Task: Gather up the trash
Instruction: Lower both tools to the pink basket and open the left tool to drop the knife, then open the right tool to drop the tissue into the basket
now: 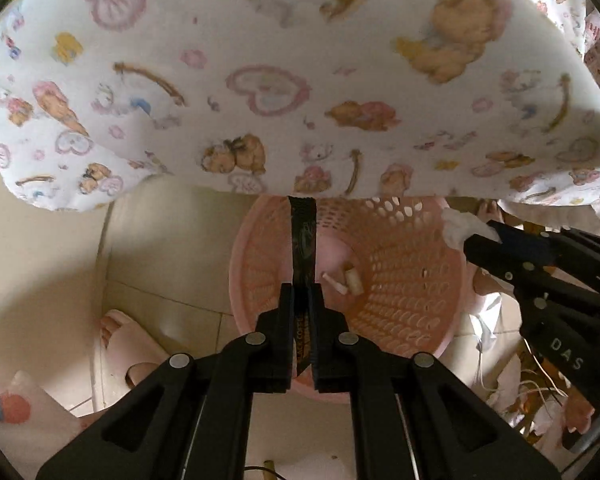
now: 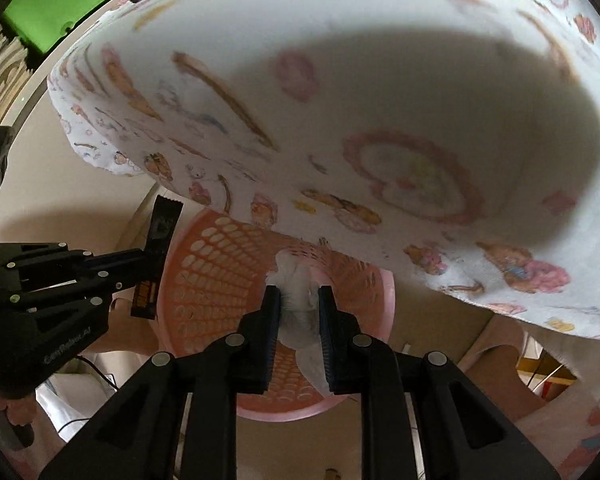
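— Pink plastic, that laundry-style basket [image 1: 412, 276] on the tiled floor [image 1: 168, 300]; is it serving as the bin?

— It looks so. A couple of pale scraps [image 1: 348, 280] already lie at its bottom, and both tools hang over its mouth, just below the edge of the table with the teddy-bear cloth [image 1: 300, 92].

— What does the left gripper [image 1: 302, 304] carry?

— Its jaws are pinched narrow on a black coffee sachet [image 1: 303, 248], a long stick pack gripped near its lower end so the rest stands out past the fingertips. From the right wrist view the same sachet [image 2: 160, 236] sits over the near rim, so I judge a release would send it inside, though only just.

— And the right gripper [image 2: 299, 300]?

— Closed on a crumpled white tissue [image 2: 300, 312], which bulges between the pads and trails below them. It is soft, hence the squeeze at its middle. The wad hangs over the basket's [image 2: 220, 280] open interior.

— So the trash is off the table?

— These two pieces are, held in the air above the basket; neither is dropped yet. A slippered foot [image 1: 128, 340] stands beside it.
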The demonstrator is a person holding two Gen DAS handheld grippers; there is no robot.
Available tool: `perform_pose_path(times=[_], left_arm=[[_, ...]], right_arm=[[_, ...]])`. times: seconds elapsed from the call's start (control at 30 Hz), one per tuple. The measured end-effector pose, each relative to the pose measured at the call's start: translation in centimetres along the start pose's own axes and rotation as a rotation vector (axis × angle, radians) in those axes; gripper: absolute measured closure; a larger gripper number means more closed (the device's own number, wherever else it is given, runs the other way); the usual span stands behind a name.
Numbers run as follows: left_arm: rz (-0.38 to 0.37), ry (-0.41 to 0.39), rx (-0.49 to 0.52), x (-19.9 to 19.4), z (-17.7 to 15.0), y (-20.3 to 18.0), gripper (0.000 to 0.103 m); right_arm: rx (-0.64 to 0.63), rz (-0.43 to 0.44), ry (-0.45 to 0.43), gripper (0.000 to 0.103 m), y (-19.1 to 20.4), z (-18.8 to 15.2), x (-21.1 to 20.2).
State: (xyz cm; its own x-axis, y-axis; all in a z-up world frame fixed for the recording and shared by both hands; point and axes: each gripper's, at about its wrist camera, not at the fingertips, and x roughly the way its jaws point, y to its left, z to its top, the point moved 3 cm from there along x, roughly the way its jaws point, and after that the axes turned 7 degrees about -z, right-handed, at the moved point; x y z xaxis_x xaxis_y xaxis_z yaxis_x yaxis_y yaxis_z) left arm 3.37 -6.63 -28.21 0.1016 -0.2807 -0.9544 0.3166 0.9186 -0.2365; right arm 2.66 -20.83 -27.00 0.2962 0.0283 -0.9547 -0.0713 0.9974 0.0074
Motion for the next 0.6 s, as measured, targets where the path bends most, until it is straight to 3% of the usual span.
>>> perform_pose_path(times=[0.23, 0.37, 0.47, 0.57, 0.6], left_arm=[[0.018, 0.054, 0.008, 1.5, -0.4, 0.2, 0.096], [0.036, 0.046, -0.033, 1.2, -0.2, 0.7, 0.079], [0.060, 0.008, -0.045, 0.2, 0.2, 1.2, 0.077], [0.089, -0.045, -0.031, -1.3, 0.7, 1.1, 0.068], [0.098, -0.064, -0.026, -1.8, 0.9, 1.0, 0.065]], right_arm=[[-0.008, -0.025, 0.090, 0.084, 0.8, -1.8, 3.5], [0.026, -0.028, 0.083, 0.075, 0.5, -1.6, 3.6], [0.059, -0.032, 0.053, 0.065, -0.6, -1.5, 2.7], [0.060, -0.048, 0.032, 0.063, -1.0, -1.2, 2.1], [0.059, -0.049, 0.027, 0.057, -1.0, -1.2, 1.9]])
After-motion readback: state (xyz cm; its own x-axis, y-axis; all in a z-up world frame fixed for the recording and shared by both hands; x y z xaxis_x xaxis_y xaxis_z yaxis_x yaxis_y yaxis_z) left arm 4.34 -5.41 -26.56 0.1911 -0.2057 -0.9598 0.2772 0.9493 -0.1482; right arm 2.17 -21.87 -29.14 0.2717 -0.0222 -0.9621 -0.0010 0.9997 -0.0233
